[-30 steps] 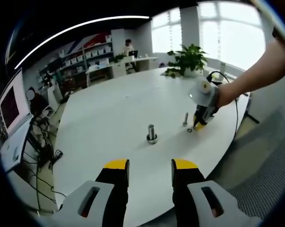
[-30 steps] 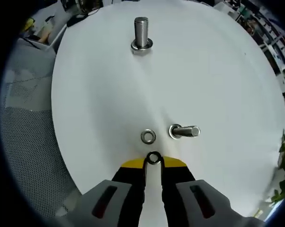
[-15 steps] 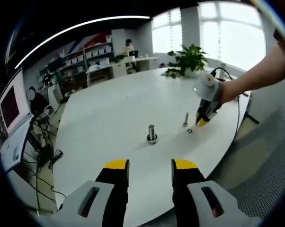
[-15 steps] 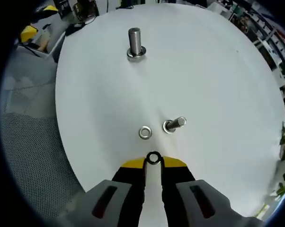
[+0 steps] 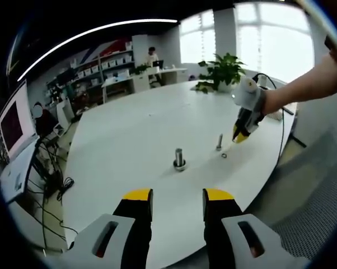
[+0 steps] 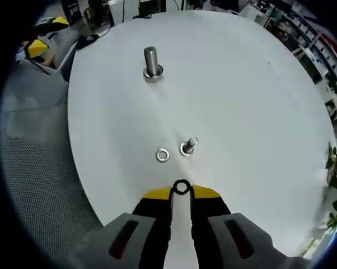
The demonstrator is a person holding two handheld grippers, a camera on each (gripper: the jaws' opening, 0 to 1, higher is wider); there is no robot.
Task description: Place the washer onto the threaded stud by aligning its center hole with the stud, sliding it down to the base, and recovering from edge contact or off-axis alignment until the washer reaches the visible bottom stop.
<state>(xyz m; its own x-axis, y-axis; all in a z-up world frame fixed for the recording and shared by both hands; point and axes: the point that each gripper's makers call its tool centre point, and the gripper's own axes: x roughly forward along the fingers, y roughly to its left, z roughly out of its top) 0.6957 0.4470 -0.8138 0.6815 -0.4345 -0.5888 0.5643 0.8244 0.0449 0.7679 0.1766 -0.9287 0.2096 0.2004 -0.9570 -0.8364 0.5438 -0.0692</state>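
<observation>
Altogether two studs (image 6: 152,63), two washers (image 6: 181,187).

1. In my left gripper view the windows (image 5: 269,39) are overexposed and give strong daylight.
2. The ceiling light strip (image 5: 96,33) bends from fisheye distortion.
3. The white table (image 6: 241,101) is evenly bright, with soft, weak shadows.
4. Edges look slightly blurred.

No text, label, brand or number is legible anywhere.
</observation>
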